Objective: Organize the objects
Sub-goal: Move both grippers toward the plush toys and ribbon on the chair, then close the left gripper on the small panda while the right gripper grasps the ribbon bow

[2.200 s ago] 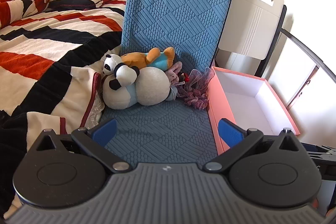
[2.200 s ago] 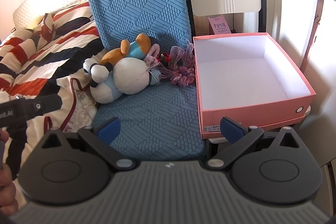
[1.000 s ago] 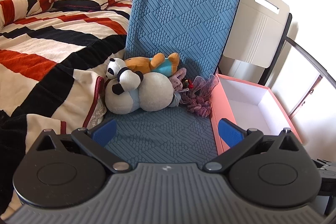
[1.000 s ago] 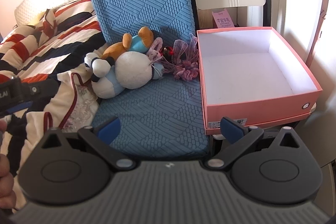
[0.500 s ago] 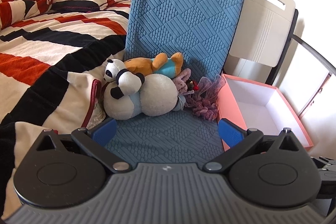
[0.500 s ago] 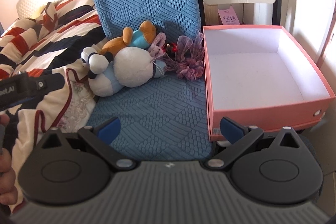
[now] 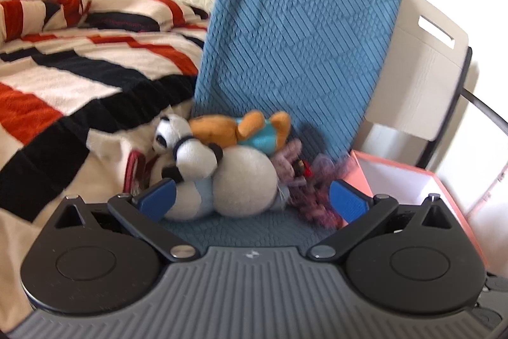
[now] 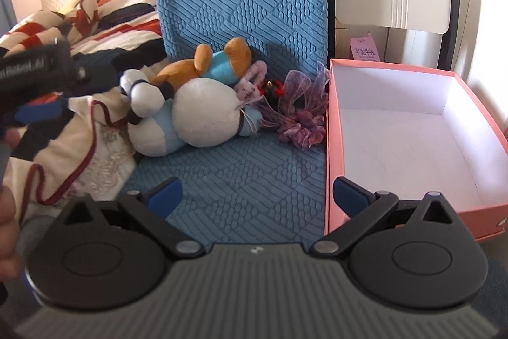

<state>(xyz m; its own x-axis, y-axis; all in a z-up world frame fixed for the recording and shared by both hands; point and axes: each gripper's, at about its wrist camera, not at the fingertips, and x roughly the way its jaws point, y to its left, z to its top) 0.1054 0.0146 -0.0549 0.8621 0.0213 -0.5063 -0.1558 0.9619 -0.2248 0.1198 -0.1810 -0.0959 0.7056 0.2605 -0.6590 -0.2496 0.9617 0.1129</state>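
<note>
Closer now to the toy pile than a moment ago: left gripper point(image 7: 250, 200) spread wide, blue fingertips point(image 7: 157, 199) framing the panda plush point(image 7: 219, 180), nothing held. Right gripper point(image 8: 257, 196) likewise spread and empty, hovering above the blue chair cushion point(image 8: 241, 180). Orange plush point(image 7: 241, 129) lying atop the panda, purple ribbon bundle point(image 8: 301, 113) just beside the pink box point(image 8: 333, 148). Seen only from the right wrist: the box's whole white interior, the left gripper's dark body, a hand point(image 8: 8, 227) at the frame edge. Seen only from the left wrist: most of the striped blanket point(image 7: 79, 78).
</note>
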